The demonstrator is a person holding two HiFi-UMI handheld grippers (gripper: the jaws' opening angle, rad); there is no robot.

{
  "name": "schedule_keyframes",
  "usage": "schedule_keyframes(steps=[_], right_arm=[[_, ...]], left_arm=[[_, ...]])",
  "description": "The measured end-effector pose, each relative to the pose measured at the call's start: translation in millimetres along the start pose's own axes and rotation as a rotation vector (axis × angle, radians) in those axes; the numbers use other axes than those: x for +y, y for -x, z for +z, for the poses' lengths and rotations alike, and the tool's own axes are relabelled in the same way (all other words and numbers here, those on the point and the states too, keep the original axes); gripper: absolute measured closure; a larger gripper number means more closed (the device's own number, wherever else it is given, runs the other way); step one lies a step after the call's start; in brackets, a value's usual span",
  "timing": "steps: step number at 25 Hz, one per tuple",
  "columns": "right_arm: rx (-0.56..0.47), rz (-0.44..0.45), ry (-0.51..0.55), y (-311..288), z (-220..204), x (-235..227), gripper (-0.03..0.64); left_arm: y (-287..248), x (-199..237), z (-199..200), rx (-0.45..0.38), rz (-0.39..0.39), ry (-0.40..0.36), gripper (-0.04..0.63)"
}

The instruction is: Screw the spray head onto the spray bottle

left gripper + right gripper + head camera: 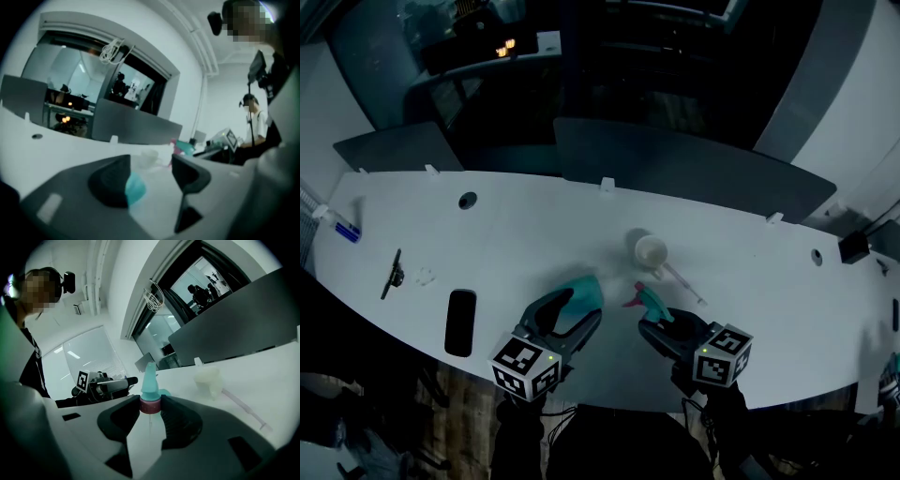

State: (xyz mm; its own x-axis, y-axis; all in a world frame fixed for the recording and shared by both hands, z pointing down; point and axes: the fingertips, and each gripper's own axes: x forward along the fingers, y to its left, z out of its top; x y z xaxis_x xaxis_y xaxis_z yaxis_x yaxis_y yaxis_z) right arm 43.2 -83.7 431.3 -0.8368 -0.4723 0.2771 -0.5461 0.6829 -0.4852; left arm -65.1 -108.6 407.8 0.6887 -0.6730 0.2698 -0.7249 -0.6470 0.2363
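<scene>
Head view: left gripper (583, 307), jaws apart about the teal spray bottle (589, 289). Right gripper (661, 321) clamps the spray head (649, 300) just beside it.
Left gripper view: bottle touches one pad only (no grip).
Right gripper view: pink collar (150, 405) pinched, nozzle upright.
Advice: close firmly on the bottle, then square the collar over the neck before turning.
</scene>
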Motion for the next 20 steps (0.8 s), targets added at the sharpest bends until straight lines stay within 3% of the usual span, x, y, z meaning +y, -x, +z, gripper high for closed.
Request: schedule_keyframes(steps=[4,8,14,20], right_arm=[[-0.002,0.006,-0.005,1,2,-3,0.471],[0.0,0.023,0.012,-1,3,0,0.471],[0.002,0.026,0.032,1,5,4,0.471],[-0.009,-0.002,0.011,9,7,-2,0.471]], left_arm=[[19,32,-27,0.192,0.051,-0.173,0.171],[14,50,-61,0.359,-0.007,-0.248,0.073],[-5,78,-109,0.552,-0.101,-0.354,0.048],[-17,94,-132,0.571,-0.163,-0.314,0.052]])
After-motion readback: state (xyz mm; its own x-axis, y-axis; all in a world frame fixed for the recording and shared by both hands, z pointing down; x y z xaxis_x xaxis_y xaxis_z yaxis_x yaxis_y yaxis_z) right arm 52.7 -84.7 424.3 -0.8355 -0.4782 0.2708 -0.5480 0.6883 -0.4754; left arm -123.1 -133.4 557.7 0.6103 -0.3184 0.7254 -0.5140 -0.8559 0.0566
